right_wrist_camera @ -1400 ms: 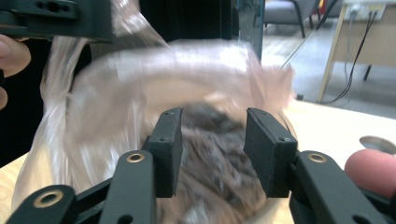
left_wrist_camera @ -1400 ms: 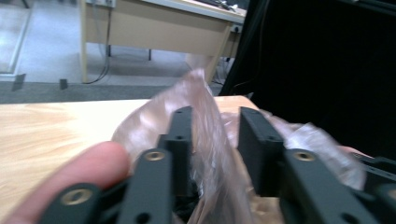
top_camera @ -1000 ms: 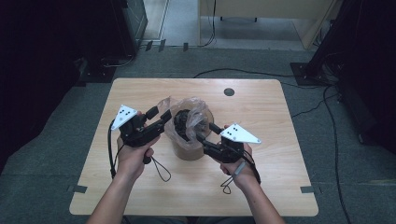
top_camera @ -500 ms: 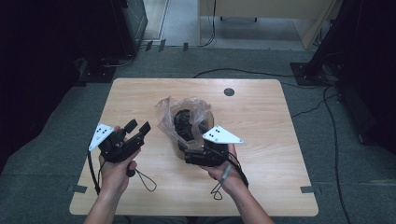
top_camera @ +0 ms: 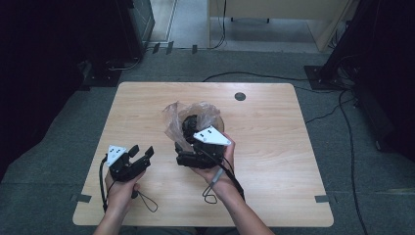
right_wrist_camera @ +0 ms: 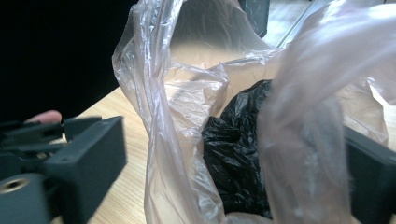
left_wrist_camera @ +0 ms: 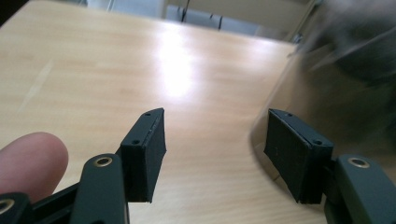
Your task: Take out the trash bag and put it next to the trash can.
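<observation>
A crumpled clear plastic bag stands mid-table with a black wad inside it. My right gripper is at the bag's near side; its jaws have just been opening and stand wide apart. In the right gripper view the bag sits between them, film draping loosely over the right jaw, and the right gripper is open. My left gripper is low over the front-left of the table, apart from the bag. Its jaws have just been opening too, and the left gripper has nothing between them.
A round dark hole sits near the table's far edge. Bare wood lies ahead of the left gripper. Cables run over the grey carpet behind the table, and dark equipment stands at both sides.
The left gripper has come away from the bag, moving toward the front-left and down. The right hand has shifted left along the bag's near side, its jaws now spread wider.
</observation>
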`<state>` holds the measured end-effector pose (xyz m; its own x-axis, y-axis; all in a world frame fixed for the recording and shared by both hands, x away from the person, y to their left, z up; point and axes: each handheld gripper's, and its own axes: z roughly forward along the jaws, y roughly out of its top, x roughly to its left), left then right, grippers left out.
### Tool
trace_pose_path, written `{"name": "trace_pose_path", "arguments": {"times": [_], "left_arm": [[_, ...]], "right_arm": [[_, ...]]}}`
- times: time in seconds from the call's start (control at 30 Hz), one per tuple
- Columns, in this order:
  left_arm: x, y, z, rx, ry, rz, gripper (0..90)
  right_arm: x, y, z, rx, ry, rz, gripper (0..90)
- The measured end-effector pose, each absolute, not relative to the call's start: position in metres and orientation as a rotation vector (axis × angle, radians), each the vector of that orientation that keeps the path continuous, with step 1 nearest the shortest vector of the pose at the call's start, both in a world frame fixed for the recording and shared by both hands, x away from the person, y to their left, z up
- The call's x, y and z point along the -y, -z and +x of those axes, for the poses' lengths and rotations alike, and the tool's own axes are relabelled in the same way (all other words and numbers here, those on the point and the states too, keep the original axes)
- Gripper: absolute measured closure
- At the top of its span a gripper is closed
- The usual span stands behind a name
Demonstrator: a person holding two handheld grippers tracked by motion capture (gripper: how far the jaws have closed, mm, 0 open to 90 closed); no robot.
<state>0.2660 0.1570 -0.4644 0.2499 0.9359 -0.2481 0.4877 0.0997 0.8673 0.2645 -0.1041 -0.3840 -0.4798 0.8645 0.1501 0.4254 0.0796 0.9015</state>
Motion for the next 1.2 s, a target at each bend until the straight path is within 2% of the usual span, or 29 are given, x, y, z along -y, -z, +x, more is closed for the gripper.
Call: {"name": "trace_pose_path", "arguments": {"times": [0.07,0.13,0.27,0.33,0.4,0.6,0.73,0.9,1.2], "left_arm": [[-0.164,0.473,0.266,-1.426,-0.599,1.560,38.3],[-0.171,0.480,0.267,-1.498,-0.603,1.567,38.4],[-0.182,0.489,0.265,-1.548,-0.643,1.590,38.3],[-0.186,0.493,0.264,-1.558,-0.647,1.606,38.1],[-0.187,0.498,0.263,-1.560,-0.658,1.623,37.9],[-0.188,0.509,0.263,-1.575,-0.704,1.692,36.3],[-0.188,0.517,0.262,-1.586,-0.681,1.744,33.8],[-0.189,0.517,0.264,-1.580,-0.646,1.757,25.7],[-0.180,0.519,0.270,-1.546,-0.675,1.870,13.8]], "right_arm": [[0.102,0.386,0.265,-1.953,-1.383,1.254,24.7],[0.100,0.388,0.266,-1.973,-1.391,1.235,47.5],[0.100,0.393,0.270,-1.997,-1.385,1.220,66.1],[0.101,0.393,0.271,-1.997,-1.384,1.226,80.7],[0.101,0.395,0.272,-2.001,-1.368,1.204,89.0],[0.105,0.393,0.270,-1.953,-1.380,1.178,90.0],[0.110,0.383,0.270,-1.904,-1.409,1.141,90.0],[0.116,0.371,0.268,-1.829,-1.444,1.099,90.0],[0.125,0.345,0.262,-1.684,-1.512,1.022,90.0]]}}
